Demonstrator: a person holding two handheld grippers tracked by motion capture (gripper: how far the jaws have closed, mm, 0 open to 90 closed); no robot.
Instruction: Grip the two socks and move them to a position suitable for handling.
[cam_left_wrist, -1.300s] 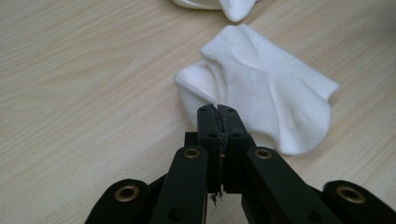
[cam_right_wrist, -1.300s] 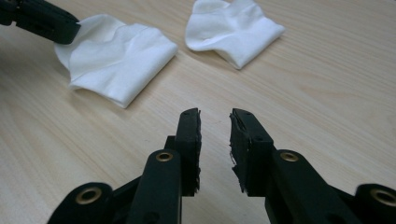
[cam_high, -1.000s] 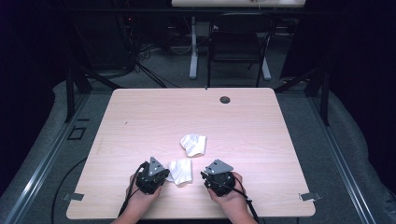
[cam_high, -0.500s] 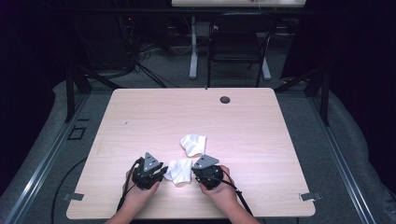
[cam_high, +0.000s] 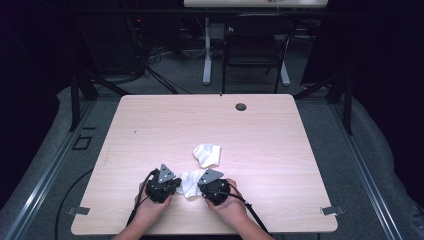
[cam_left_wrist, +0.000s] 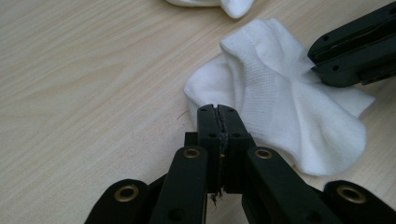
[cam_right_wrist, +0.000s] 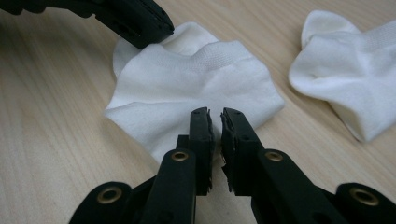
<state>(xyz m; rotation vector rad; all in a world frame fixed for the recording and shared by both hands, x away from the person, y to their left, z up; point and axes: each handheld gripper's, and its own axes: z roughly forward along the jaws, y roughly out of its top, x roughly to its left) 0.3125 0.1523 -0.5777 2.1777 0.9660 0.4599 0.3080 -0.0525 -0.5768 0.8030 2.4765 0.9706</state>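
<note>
Working on a white sock (cam_high: 190, 182) near the front edge of the tabletop (cam_high: 150, 130), the left gripper (cam_left_wrist: 218, 112) is pinched shut at its edge and the right gripper (cam_right_wrist: 215, 116) stands slightly apart, having just been closing, while a second sock (cam_high: 207, 155) just behind lies untouched, so pairing seems barely begun.

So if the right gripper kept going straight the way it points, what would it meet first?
Most likely the near white sock, lying just past the right gripper with its jaws slightly apart. Beyond it sits the left gripper.
</note>
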